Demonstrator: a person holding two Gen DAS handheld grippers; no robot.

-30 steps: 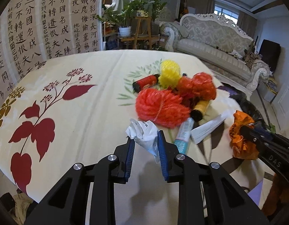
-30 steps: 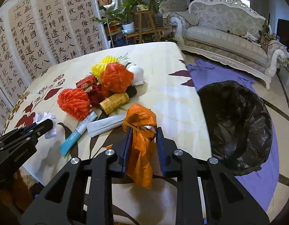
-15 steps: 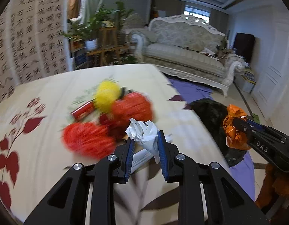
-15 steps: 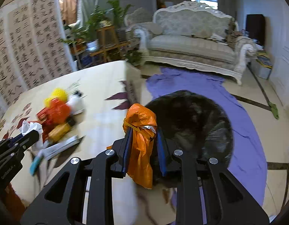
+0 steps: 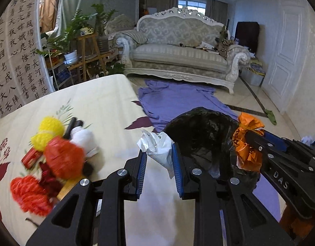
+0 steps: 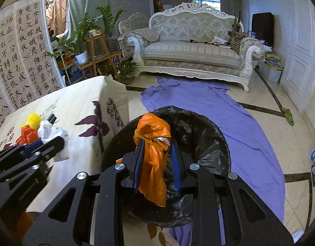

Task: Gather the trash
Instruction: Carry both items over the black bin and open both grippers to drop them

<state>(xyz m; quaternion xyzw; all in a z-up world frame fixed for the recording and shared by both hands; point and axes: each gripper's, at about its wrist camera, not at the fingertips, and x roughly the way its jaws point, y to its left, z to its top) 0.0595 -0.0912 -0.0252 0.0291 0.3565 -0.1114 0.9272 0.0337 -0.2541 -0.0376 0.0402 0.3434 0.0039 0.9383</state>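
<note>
Holding two items: my left gripper (image 5: pixel 159 155) clamps a crumpled white wrapper (image 5: pixel 157 146) at the surface (image 5: pixel 100 100) edge; my right gripper (image 6: pixel 155 153) clamps an orange bag (image 6: pixel 153 143) above the black-lined bin (image 6: pixel 204 127).

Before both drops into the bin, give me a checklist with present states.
1. Left tongs gripping white wrapper: ok.
2. Right tongs gripping orange bag: ok.
3. Bin mouth open: ok.
4. Orange bag over bin mouth: ok.
5. White wrapper over bin mouth: not ok, it looks short of the rim, near the table edge.
6. Room left in the bin: cannot tell.
</note>
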